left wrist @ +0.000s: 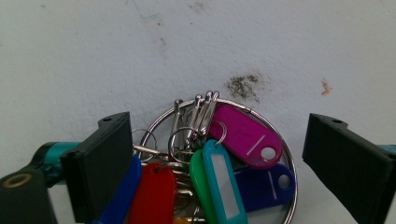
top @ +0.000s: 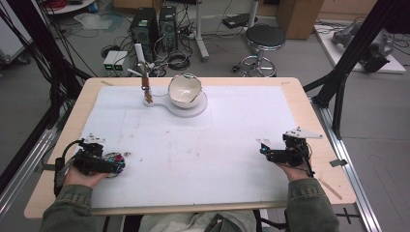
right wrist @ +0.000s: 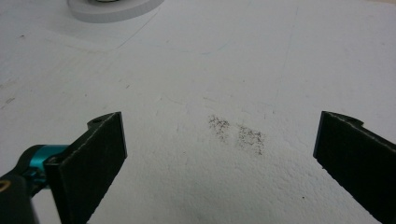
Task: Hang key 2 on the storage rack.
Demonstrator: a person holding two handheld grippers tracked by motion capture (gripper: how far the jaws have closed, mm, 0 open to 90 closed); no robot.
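White matting (top: 232, 140) is bearing a key bunch (left wrist: 219, 163) at lower left; left gripper (left wrist: 215, 163), wide open, is straddling it—probably light, floppy, slippery; best pinched at the ring.

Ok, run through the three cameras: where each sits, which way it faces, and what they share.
High view: above the person's side, facing forward and down on the table; forearms, both hands, left tongs and right tongs show.
Left gripper view: rides the left tongs, looking down between their black jaws at the key ring.
Right gripper view: rides the right tongs, facing across the white mat toward the bowl stand.
Shared: high and left gripper views both show the key ring.
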